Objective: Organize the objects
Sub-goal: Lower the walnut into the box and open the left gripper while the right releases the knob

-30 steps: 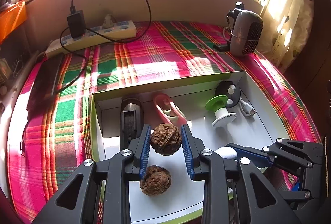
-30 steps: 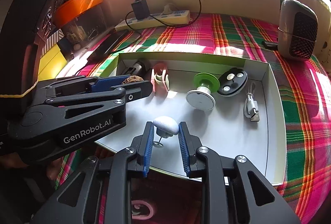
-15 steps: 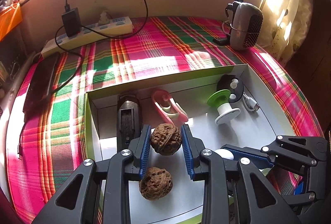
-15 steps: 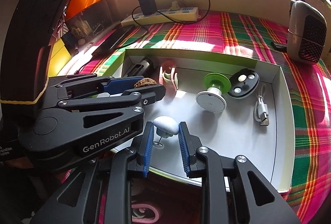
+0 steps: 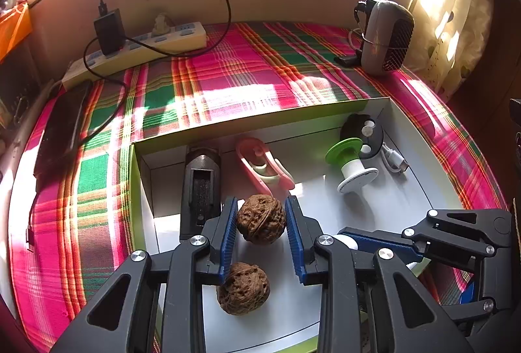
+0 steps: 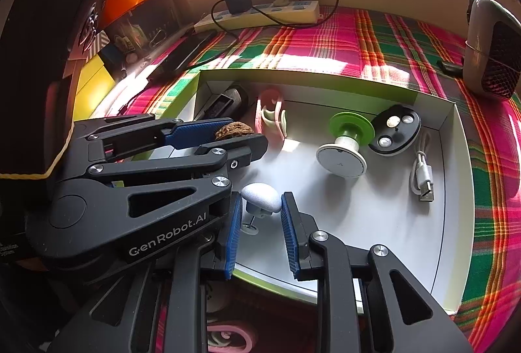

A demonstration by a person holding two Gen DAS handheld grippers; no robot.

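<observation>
Left gripper (image 5: 260, 221): clamped on a walnut (image 5: 260, 218), blue pads pressing both its sides, at the lower centre of the left wrist view.
Held walnut: it hung above the floor of the tray (image 5: 420, 164); in the right wrist view only its top showed at centre left.
Second walnut (image 5: 243, 288): lay on the tray floor, low in the frame, just below the held one and apart from it.
Right gripper (image 6: 260, 213): closed on a white knob (image 6: 261, 198), pads against its rounded cap (a thin pin (image 6: 250, 224) stuck out beneath).
Walnut handling: probably light, hard and stiff; the ridged shell should give the pads good bite, though the round shape could roll out of a loose hold. Best taken across its widest part, as here.
Knob handling: looked smooth and small, likely light; the cap seemed the only sound place to pinch, the pin too thin.
Other tray contents: a spool (image 5: 350, 165) and a cable (image 5: 395, 159) sat at the tray's upper right.
</observation>
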